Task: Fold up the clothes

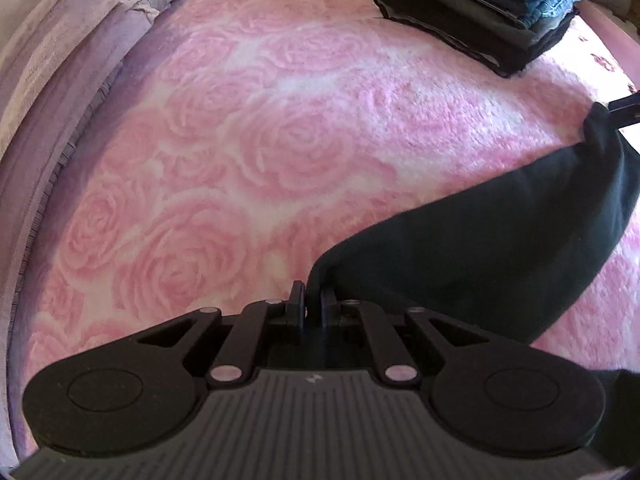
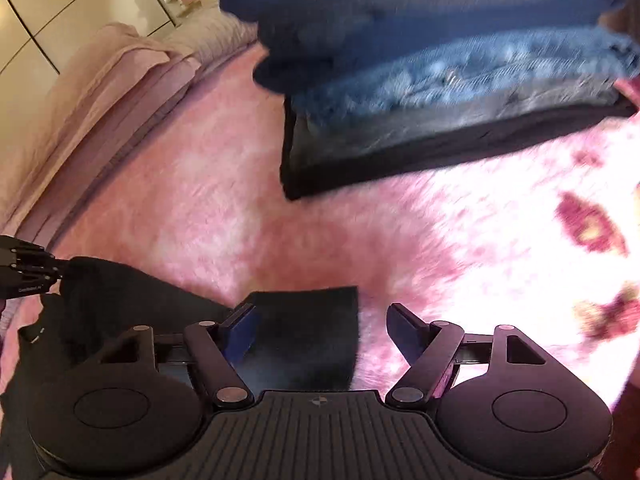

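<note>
A black garment hangs lifted above the pink rose-pattern blanket. My left gripper is shut on one edge of it. In the right wrist view the same black garment lies under my right gripper, which is open with its jaws wide apart and holding nothing. The left gripper shows at the left edge of that view, pinching the cloth. The right gripper's tip shows at the right edge of the left wrist view, beside the cloth's far corner.
A stack of folded dark and blue denim clothes sits at the far right of the bed; it also shows in the right wrist view, blurred. Mauve bedding is bunched along the left. A cabinet stands beyond.
</note>
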`<state>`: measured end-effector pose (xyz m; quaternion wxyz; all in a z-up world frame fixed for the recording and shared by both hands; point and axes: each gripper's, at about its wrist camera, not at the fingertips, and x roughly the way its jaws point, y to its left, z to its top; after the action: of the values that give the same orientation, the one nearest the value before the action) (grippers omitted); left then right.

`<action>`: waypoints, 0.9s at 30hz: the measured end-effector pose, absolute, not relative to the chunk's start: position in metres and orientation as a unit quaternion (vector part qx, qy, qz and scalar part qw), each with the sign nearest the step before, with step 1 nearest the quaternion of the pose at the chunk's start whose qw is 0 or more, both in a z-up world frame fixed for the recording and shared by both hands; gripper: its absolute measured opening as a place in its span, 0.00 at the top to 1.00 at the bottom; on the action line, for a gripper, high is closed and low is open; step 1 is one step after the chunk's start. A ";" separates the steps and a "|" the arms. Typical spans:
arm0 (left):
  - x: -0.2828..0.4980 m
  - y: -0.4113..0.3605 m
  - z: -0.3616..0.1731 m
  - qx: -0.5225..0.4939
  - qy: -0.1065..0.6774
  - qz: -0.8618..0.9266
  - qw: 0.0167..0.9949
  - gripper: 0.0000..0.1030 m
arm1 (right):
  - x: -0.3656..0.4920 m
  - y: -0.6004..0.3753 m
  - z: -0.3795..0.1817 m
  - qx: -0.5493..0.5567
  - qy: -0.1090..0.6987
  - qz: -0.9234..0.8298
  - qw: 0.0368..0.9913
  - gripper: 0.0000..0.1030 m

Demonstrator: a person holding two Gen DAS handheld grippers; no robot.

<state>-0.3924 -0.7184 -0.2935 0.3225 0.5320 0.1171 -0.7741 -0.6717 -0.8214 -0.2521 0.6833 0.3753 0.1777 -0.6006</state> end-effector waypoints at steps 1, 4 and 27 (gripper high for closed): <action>-0.391 -0.718 -0.291 0.527 0.116 -0.777 0.324 0.96 | -0.671 -0.822 -0.252 0.372 0.178 -0.600 0.685 0.64; -0.387 -0.716 -0.275 0.494 0.112 -0.794 0.336 0.97 | -0.668 -0.822 -0.253 0.361 0.179 -0.599 0.692 0.95; -0.260 -0.559 -0.282 0.500 0.274 -0.689 0.447 0.75 | -0.590 -0.803 -0.292 0.371 0.270 -0.549 0.699 0.40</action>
<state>-0.2597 -0.5593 -0.2818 0.4474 0.5004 0.2742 -0.6887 -0.5905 -0.8035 -0.2917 0.6989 0.3710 0.2697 -0.5488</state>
